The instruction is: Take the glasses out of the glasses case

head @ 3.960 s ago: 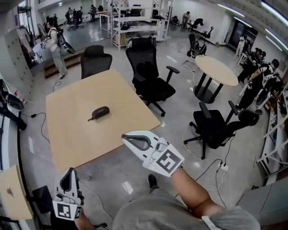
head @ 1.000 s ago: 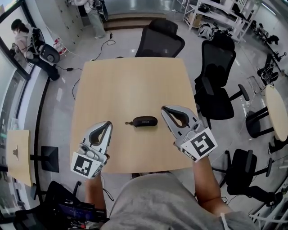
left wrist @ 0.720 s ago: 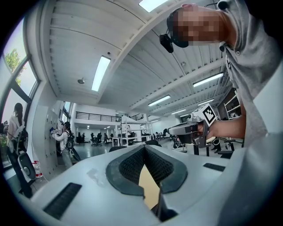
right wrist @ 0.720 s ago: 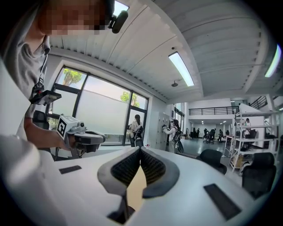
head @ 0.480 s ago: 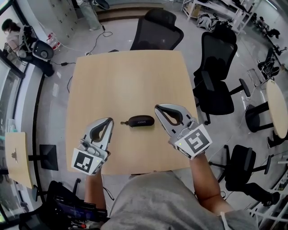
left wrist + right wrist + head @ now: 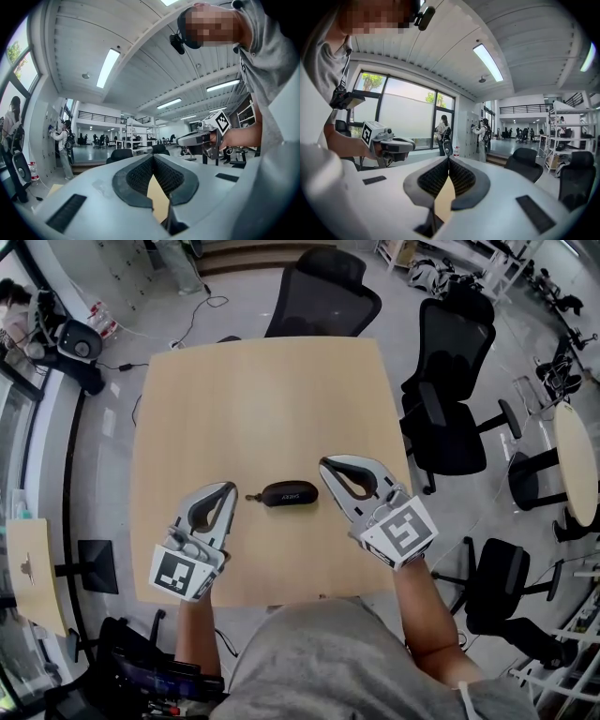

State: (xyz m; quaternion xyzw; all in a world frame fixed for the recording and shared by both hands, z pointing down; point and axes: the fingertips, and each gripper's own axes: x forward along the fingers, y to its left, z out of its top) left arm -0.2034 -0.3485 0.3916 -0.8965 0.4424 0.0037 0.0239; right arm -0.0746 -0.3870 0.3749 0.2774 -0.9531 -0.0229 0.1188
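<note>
**Glasses case: location and condition.** The glasses case (image 6: pixel 289 493) lies flat on the wooden table (image 6: pixel 262 390), near the edge closest to the person and between the two grippers. It is a dark, oblong shell and it is closed. A small tab or loop (image 6: pixel 251 497) projects from its left end. The glasses are not visible, and the head view does not show whether the case closes by zip or hinge.

**Handling.** The case is probably light and fairly stiff, with a smooth skin that is likely to slide on the bare table top if pushed from one side. Treat the contents as fragile and avoid hard squeezing across the middle. A suitable hold is a pinch across the narrow width near one end to steady the shell, while the other gripper works the opening seam or the tab.

**Grippers.** The left gripper (image 6: pixel 227 489) is near the tab end. The right gripper (image 6: pixel 326 464) is just beside the opposite end. Neither touches the case. Each gripper view shows the ribbed pads meeting at the tips with nothing between them, so both are closed and empty.

**Changes.** Four seconds ago the person stands clear of the table, with both grippers over the floor and the case well apart from them. One second ago the grippers already flank the case, and they have since drawn slightly nearer and lower. The case has not moved and remains closed.
</note>
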